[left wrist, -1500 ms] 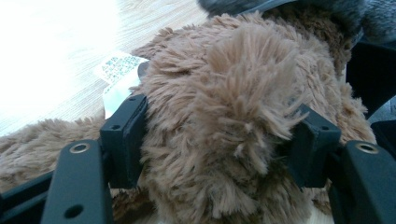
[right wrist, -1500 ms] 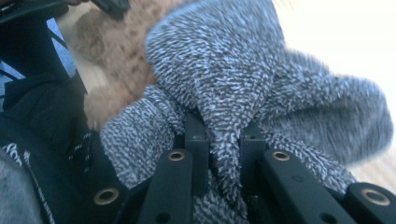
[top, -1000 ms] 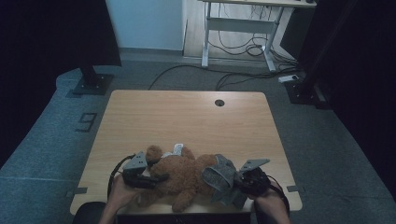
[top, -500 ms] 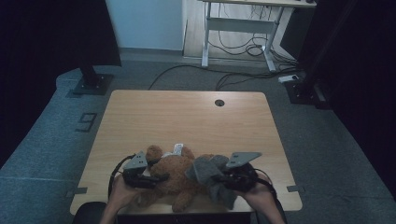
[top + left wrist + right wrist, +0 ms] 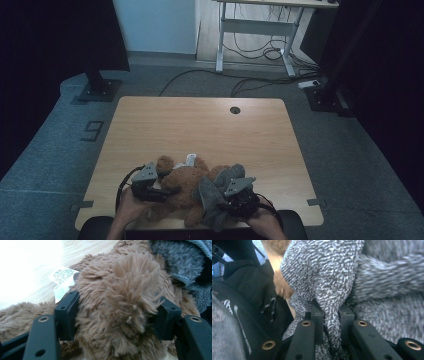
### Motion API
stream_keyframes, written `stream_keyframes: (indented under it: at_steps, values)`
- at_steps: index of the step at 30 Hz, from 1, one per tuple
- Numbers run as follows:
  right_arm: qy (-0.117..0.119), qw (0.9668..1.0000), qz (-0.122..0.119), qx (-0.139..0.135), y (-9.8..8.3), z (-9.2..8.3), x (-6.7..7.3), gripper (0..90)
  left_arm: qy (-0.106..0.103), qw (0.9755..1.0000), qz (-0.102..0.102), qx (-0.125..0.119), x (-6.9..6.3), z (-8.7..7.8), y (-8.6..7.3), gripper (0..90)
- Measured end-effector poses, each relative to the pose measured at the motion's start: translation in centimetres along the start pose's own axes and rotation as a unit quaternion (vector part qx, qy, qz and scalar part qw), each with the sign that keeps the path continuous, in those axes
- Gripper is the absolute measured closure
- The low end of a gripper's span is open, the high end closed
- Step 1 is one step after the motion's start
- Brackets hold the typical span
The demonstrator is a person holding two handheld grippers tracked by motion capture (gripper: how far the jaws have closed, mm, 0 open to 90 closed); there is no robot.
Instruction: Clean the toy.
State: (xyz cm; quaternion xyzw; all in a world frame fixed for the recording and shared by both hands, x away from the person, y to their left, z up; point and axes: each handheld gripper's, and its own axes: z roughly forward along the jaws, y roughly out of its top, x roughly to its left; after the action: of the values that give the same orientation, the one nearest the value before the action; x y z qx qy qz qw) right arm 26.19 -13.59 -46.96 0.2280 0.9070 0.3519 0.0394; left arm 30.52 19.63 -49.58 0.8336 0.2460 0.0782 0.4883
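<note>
The teddy bear (image 5: 182, 187) lies near the bench's (image 5: 200, 120) front edge, its white tag (image 5: 61, 280) unreadable. The left gripper (image 5: 117, 312) clamps its brown fur; the right gripper (image 5: 332, 315), beside it, pinches the grey garment (image 5: 324, 277).

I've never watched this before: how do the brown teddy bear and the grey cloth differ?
The teddy bear is brown, long-furred and bulky; the grey cloth is thin, limp and looped like knit. The left gripper clamps the bear with jaws set wide; the right gripper pinches a fold of cloth, jaws nearly closed. Both are soft.
</note>
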Motion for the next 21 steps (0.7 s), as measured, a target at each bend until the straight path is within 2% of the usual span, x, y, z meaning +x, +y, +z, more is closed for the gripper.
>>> stream_keyframes:
  at_steps: [6,10,13,16,21]
  values:
    - [-0.011,0.9996,0.019,0.020,-2.1,-0.5,-0.6,78.9,0.000,1.0000,-0.001,0.001,0.0,0.0,0.0,32.0]
    - [-0.024,0.9993,0.023,0.020,-2.4,-1.9,-1.0,78.9,0.001,1.0000,-0.002,0.002,0.0,0.0,0.0,32.0]
    - [-0.023,0.9995,0.019,-0.007,-1.3,-3.4,-1.1,78.8,0.005,1.0000,-0.001,0.004,-0.1,-0.1,0.1,32.0]
    - [-0.019,0.9990,0.004,-0.040,0.6,-4.7,-1.1,78.8,0.009,0.9999,0.003,0.004,-0.3,-0.2,0.3,31.2]
    - [-0.022,0.9974,-0.023,-0.065,4.8,-5.3,-1.4,78.8,0.017,0.9998,0.012,-0.005,-0.6,-1.1,0.8,30.4]
